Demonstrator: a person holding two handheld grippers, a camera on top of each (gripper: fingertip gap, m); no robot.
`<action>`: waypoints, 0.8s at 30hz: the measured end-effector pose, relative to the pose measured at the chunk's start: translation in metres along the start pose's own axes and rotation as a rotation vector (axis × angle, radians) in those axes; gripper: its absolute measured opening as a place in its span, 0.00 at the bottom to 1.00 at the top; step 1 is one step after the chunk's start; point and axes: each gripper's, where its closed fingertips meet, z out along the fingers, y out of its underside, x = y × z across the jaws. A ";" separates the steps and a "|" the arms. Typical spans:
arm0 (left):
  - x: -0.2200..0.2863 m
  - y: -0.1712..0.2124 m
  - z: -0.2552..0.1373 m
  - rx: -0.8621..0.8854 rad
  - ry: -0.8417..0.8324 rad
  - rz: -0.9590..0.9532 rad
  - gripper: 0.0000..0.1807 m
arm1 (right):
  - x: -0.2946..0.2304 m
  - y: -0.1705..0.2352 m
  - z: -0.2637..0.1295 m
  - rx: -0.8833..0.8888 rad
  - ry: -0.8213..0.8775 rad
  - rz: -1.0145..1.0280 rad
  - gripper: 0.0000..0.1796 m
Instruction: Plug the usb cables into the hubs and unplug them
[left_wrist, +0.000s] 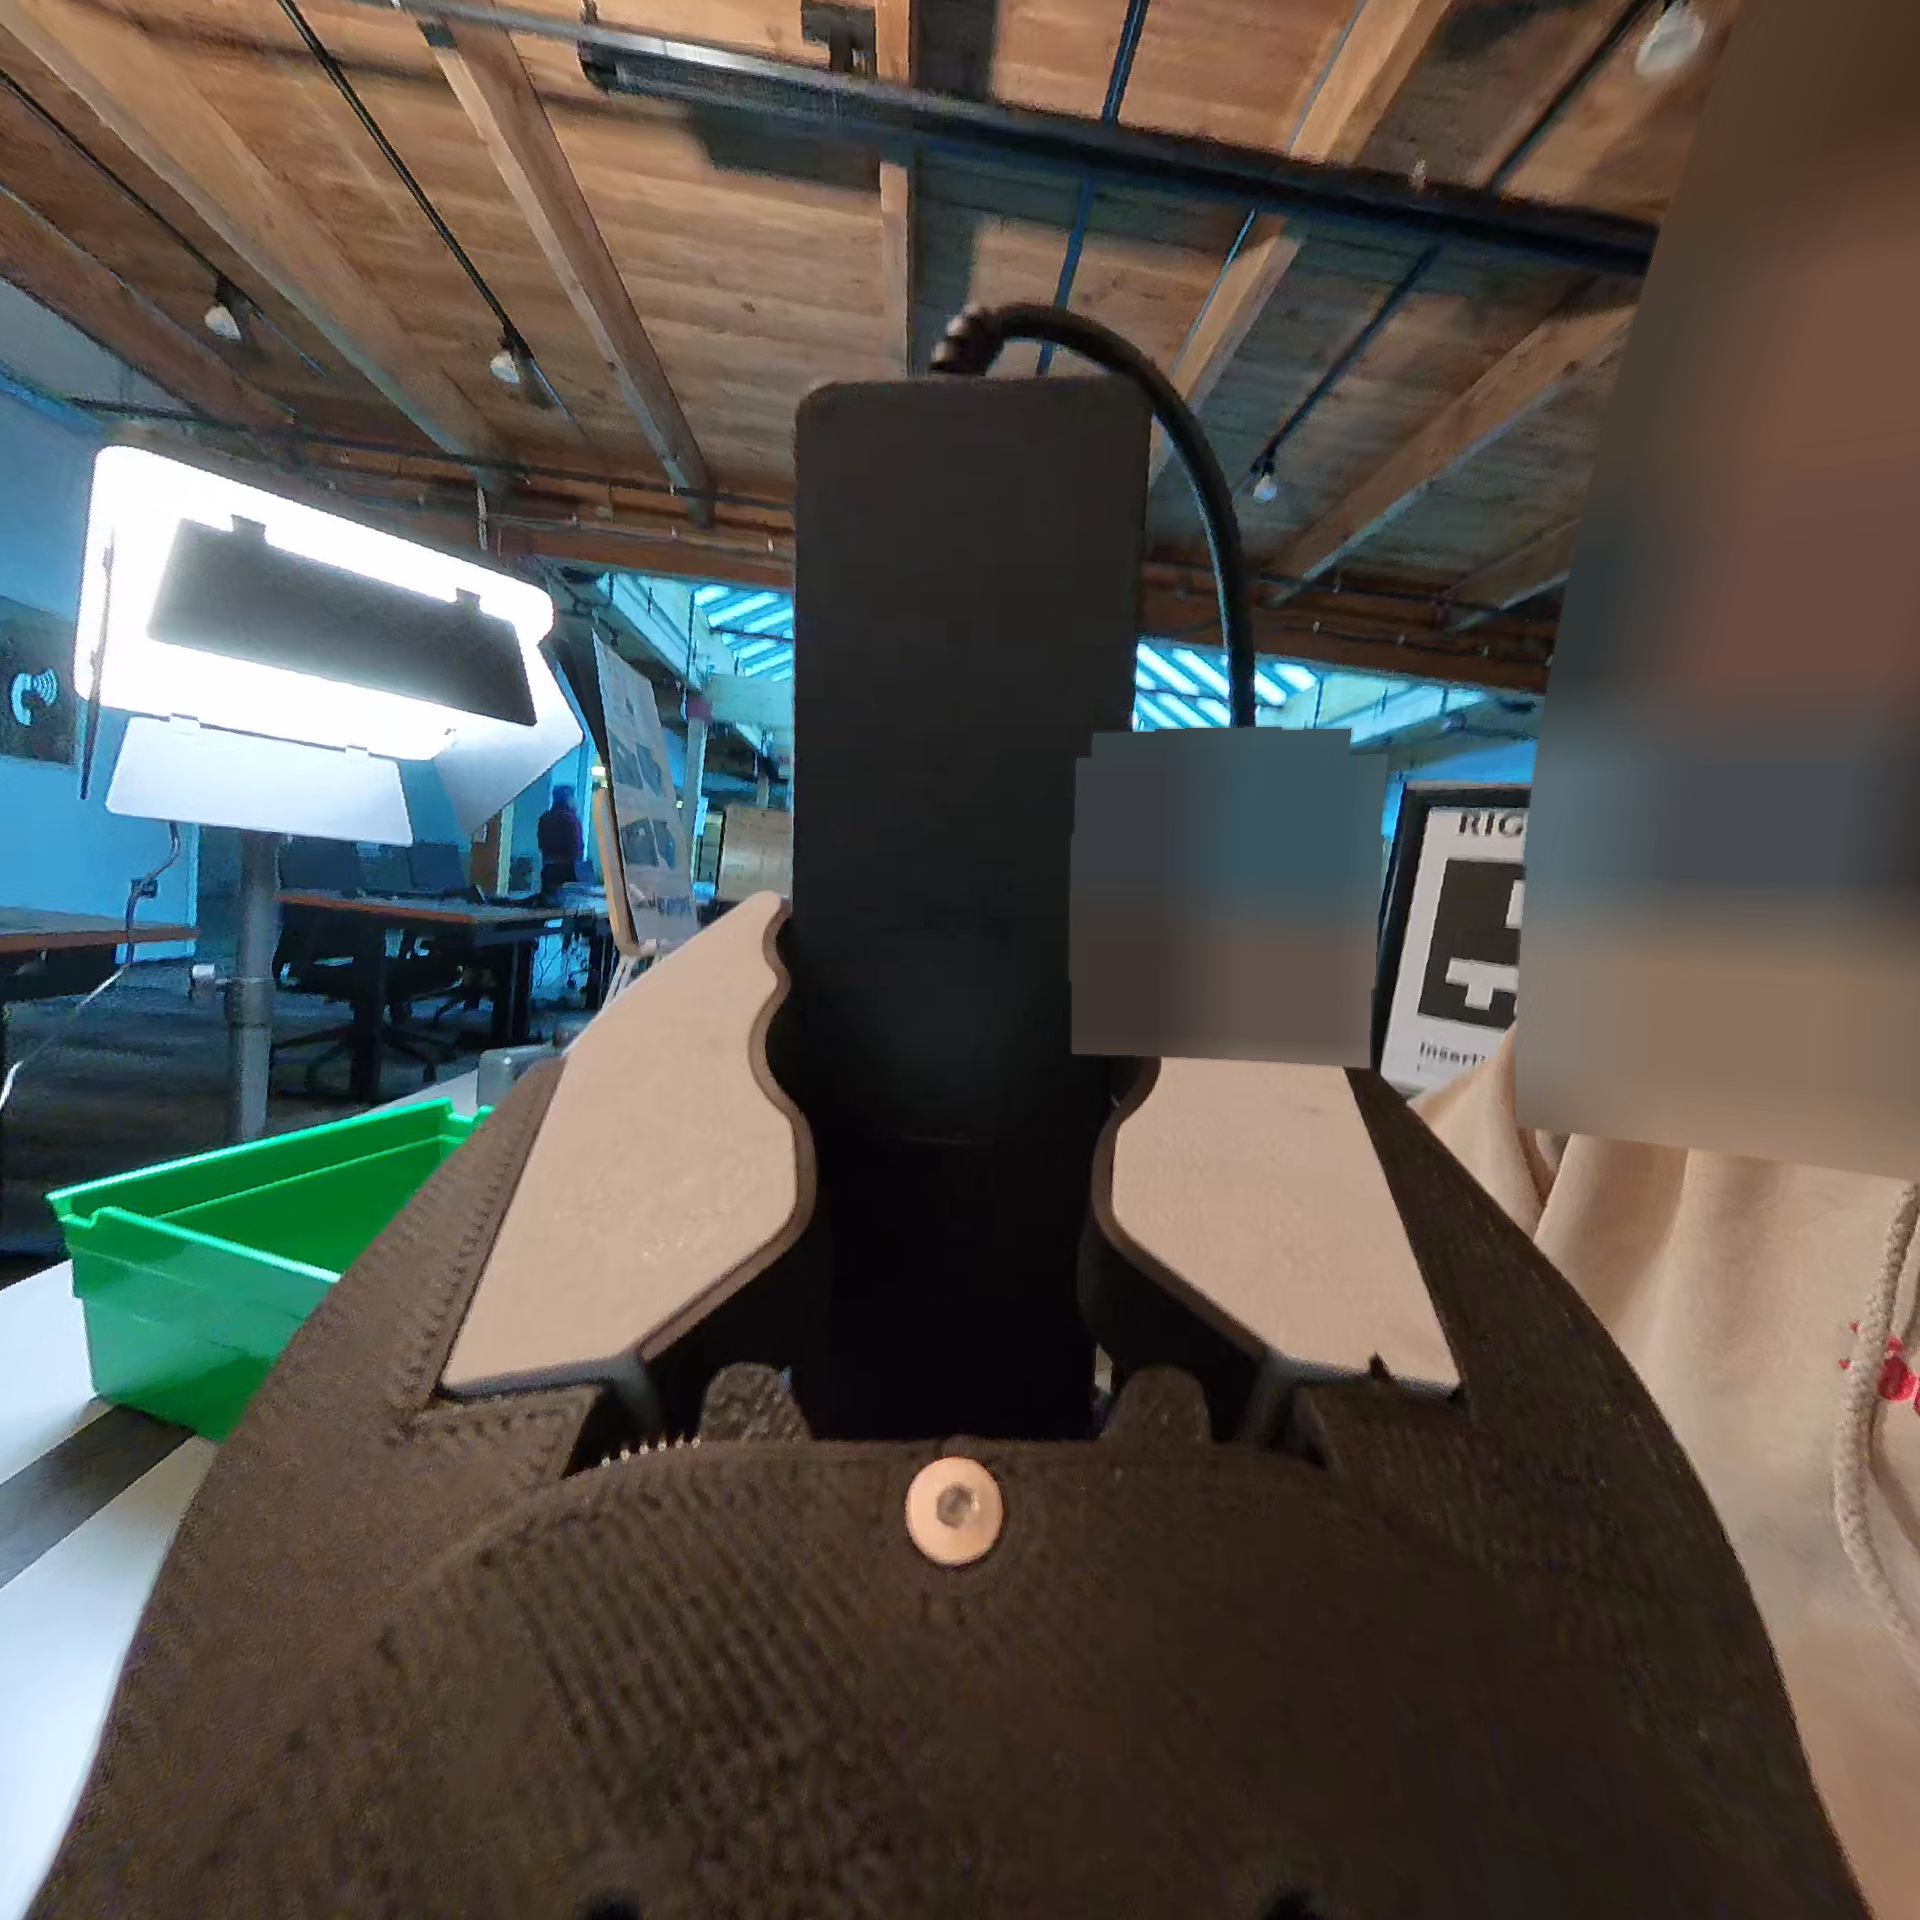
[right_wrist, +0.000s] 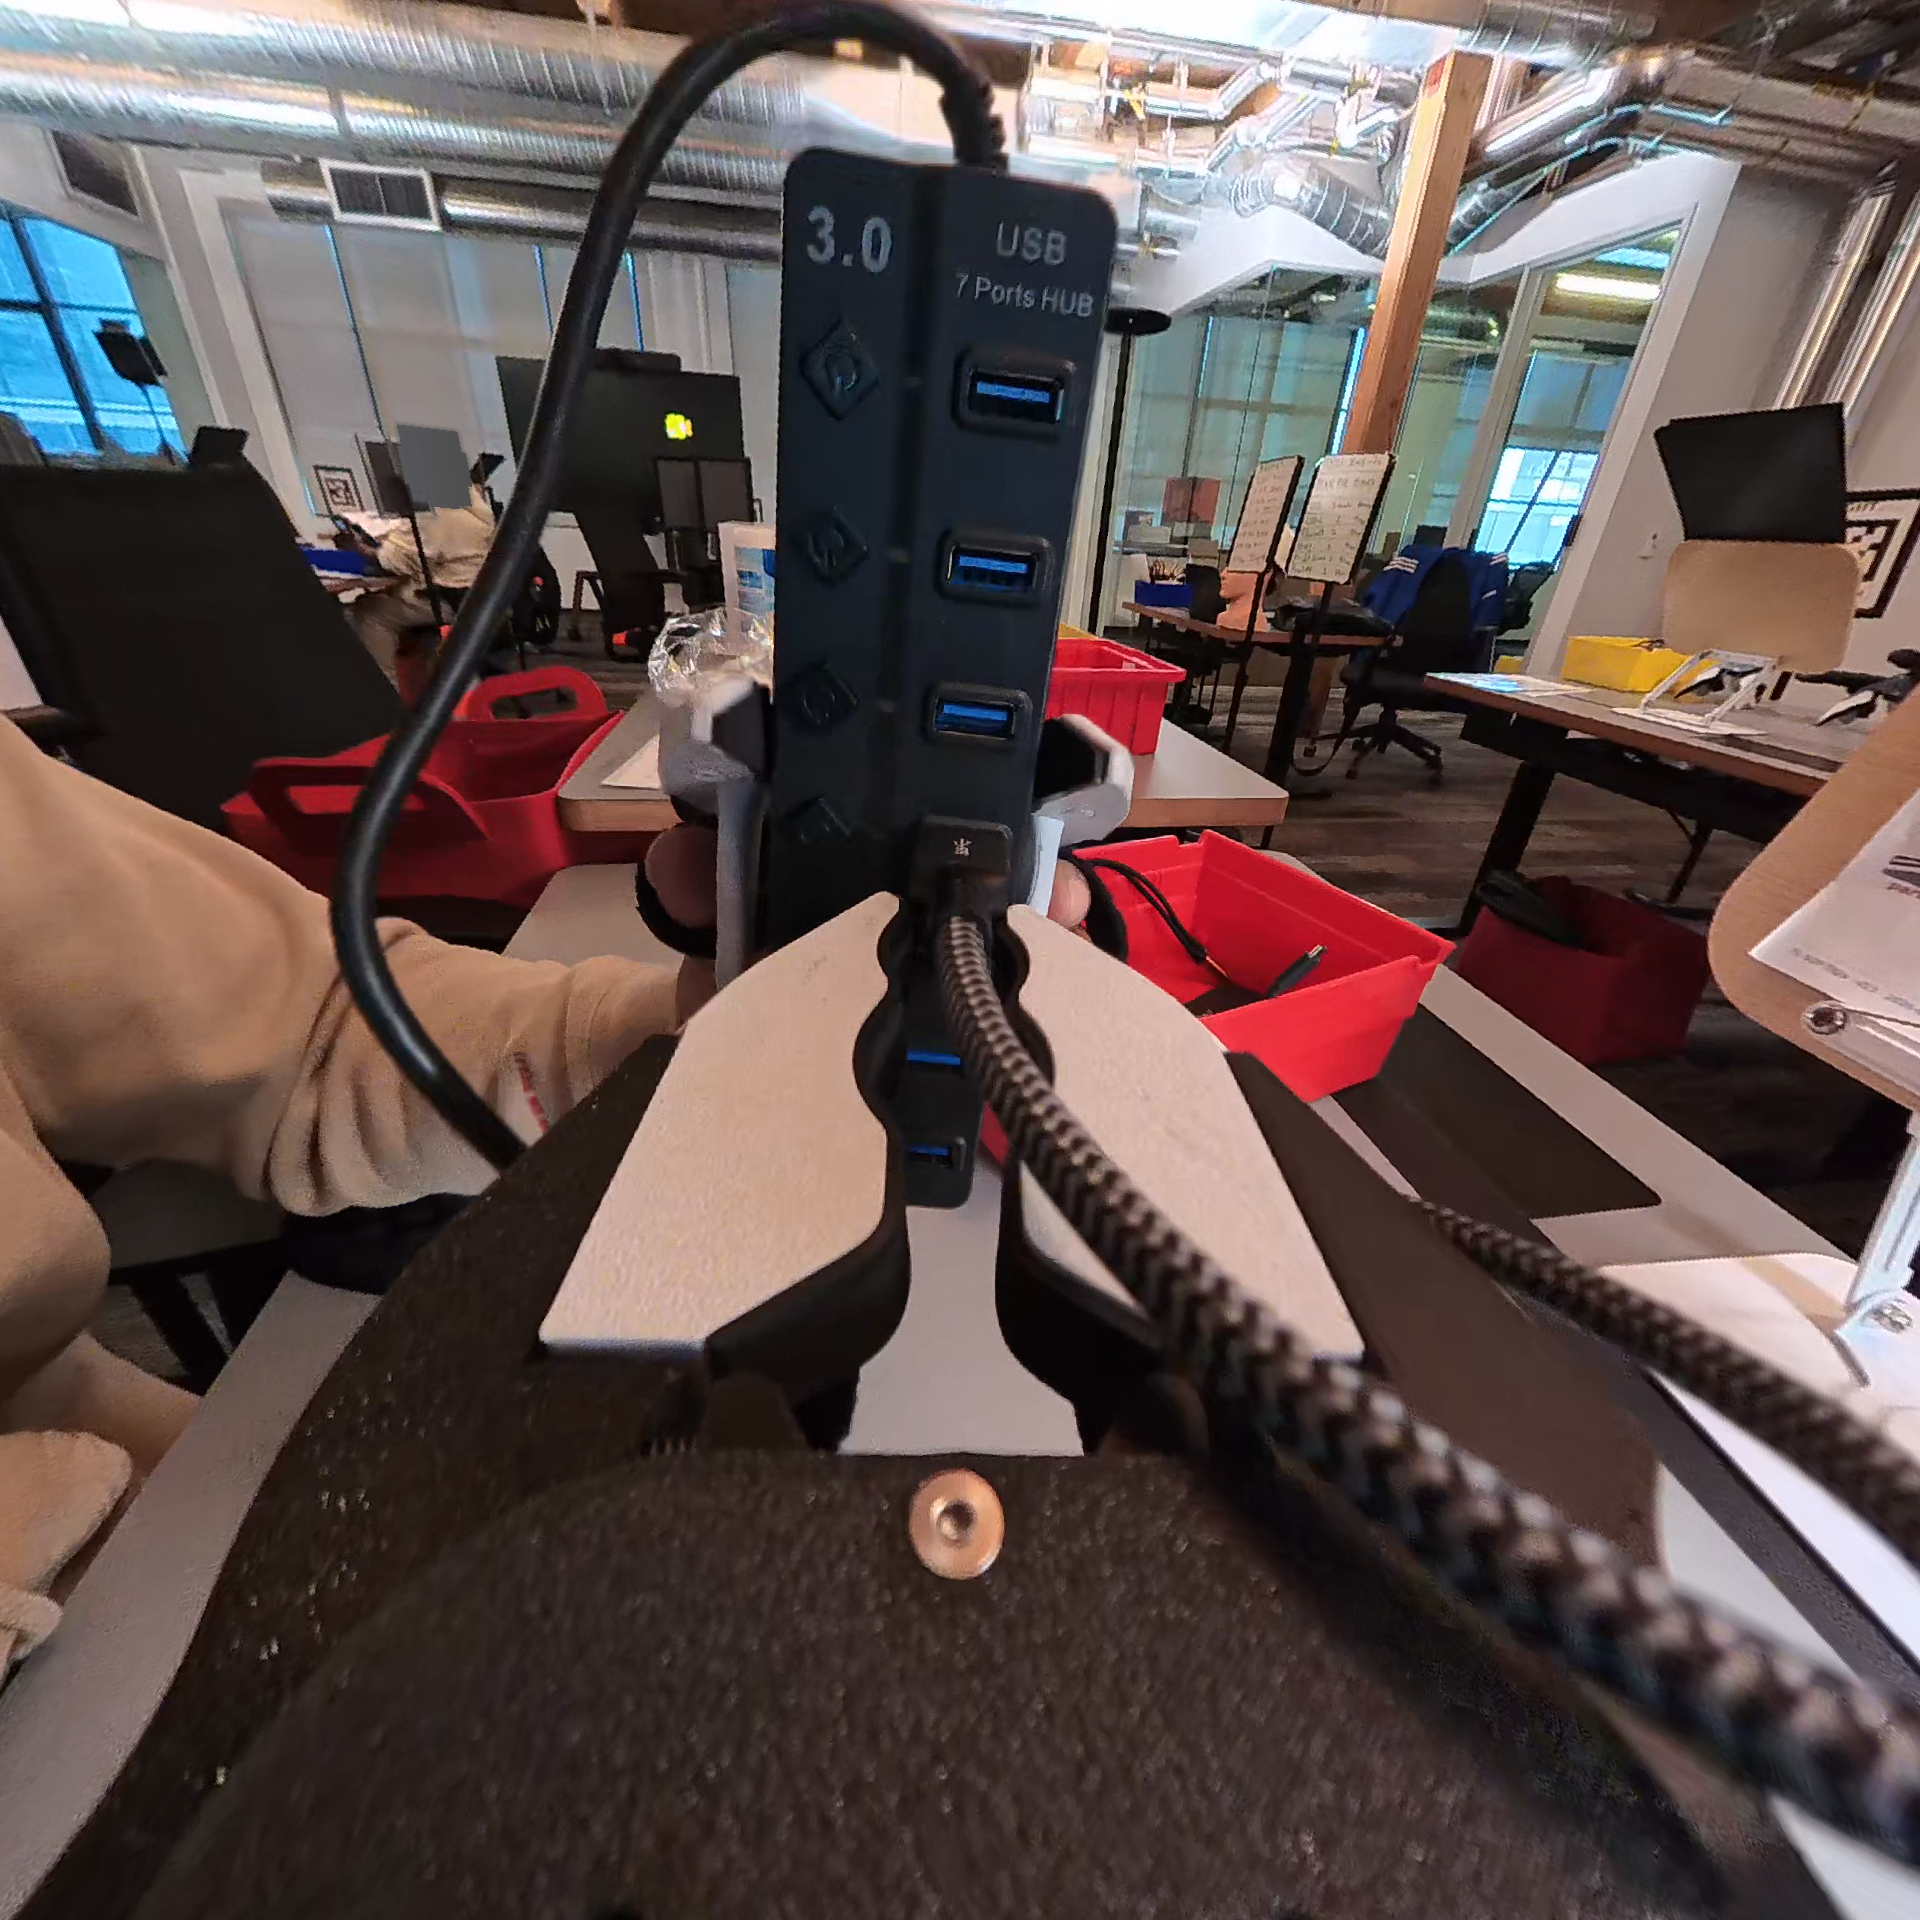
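Note:
A black multi-port USB hub (right_wrist: 925, 520) stands upright in the air, its blue ports facing the right wrist view. My left gripper (left_wrist: 951, 1039) is shut on the hub's lower part; in its own view I see only the hub's plain back (left_wrist: 966, 675). The left gripper also shows in the right wrist view (right_wrist: 899, 758), clamping the hub's sides. The hub's own black cable (right_wrist: 436, 727) loops off its top. A braided USB cable (right_wrist: 1195, 1247) has its black plug (right_wrist: 961, 857) seated in the fourth port. My right gripper (right_wrist: 954, 935) is shut on the braided cable just behind the plug.
A green bin (left_wrist: 208, 1247) sits on the white table at the left. A red bin (right_wrist: 1299, 977) holding loose cables sits behind the hub. A person's beige sleeve (right_wrist: 208, 987) reaches in from the left. A marker board (left_wrist: 1465, 935) stands to the right.

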 end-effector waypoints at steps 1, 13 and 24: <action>0.000 0.003 0.000 -0.031 -0.003 0.017 0.32 | 0.000 0.000 -0.001 -0.006 -0.002 -0.001 0.08; -0.008 0.014 -0.007 -0.225 -0.064 0.163 0.32 | 0.007 -0.011 -0.019 0.007 -0.030 -0.030 0.06; -0.005 0.032 -0.002 -0.307 -0.056 0.197 0.31 | 0.004 0.003 -0.009 -0.021 -0.046 -0.028 0.10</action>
